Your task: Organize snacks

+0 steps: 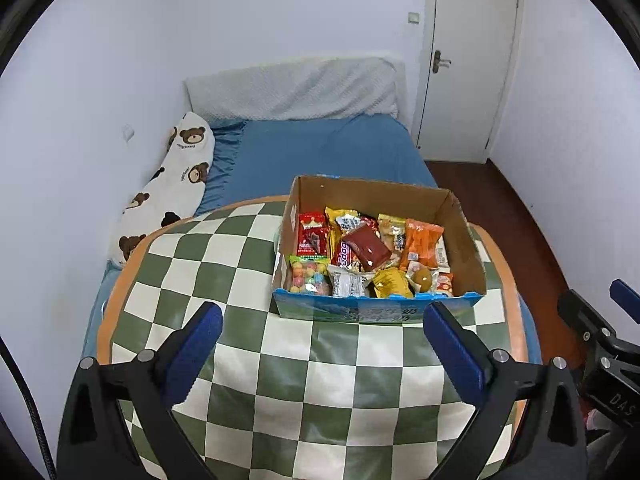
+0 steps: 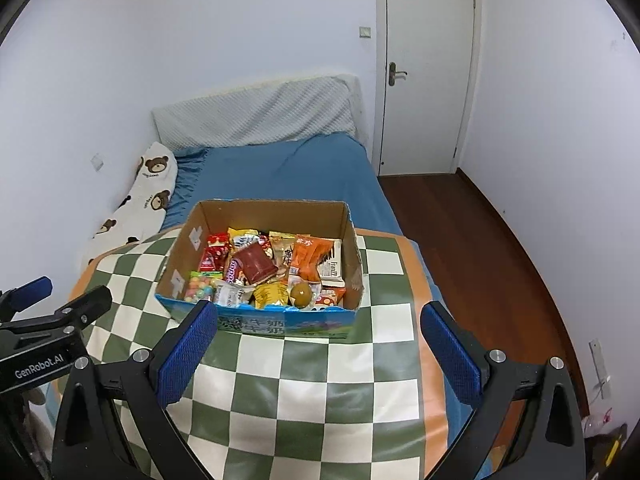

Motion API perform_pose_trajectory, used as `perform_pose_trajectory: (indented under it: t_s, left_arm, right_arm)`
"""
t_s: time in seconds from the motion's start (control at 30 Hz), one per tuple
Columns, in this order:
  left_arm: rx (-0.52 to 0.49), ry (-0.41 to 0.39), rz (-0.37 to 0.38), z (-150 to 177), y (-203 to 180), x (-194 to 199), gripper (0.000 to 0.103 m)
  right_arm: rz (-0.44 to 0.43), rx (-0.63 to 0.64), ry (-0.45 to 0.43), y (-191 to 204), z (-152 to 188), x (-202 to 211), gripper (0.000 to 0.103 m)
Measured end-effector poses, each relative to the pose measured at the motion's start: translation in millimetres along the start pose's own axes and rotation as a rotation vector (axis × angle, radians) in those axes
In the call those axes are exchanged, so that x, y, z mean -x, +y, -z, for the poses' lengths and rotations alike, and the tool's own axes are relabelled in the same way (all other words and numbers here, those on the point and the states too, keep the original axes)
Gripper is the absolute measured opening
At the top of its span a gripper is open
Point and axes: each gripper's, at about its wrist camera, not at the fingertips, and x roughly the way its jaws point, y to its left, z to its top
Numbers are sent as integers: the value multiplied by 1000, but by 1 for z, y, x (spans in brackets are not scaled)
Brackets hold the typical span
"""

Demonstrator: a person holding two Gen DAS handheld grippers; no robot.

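Holding the left gripper [image 1: 322, 330] spread wide and gripping nothing, blue pads [image 1: 454, 344] hovering over the checkered cloth [image 1: 224, 280]. Finding the cardboard box [image 1: 466, 240] just ahead of it, sitting a little toward its right finger, packed with snacks [image 1: 360, 256]: a red packet, an orange pouch, a bag of coloured candy balls nearest the left front corner. Keeping the right gripper [image 2: 318, 326] likewise splayed and bare, the box [image 2: 178, 256] lying straight ahead between its fingers, front wall near the fingertips but not touching. Lying beyond the box: a blue bed [image 2: 280, 176].
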Motion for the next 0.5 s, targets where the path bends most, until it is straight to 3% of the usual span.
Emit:
perform_pose_trajectory:
  t_s: [0.5]
  left_arm:
    - [-3, 63, -31, -16, -5, -61, 103]
  right_arm:
    - [37, -12, 65, -5, -8, -66, 103]
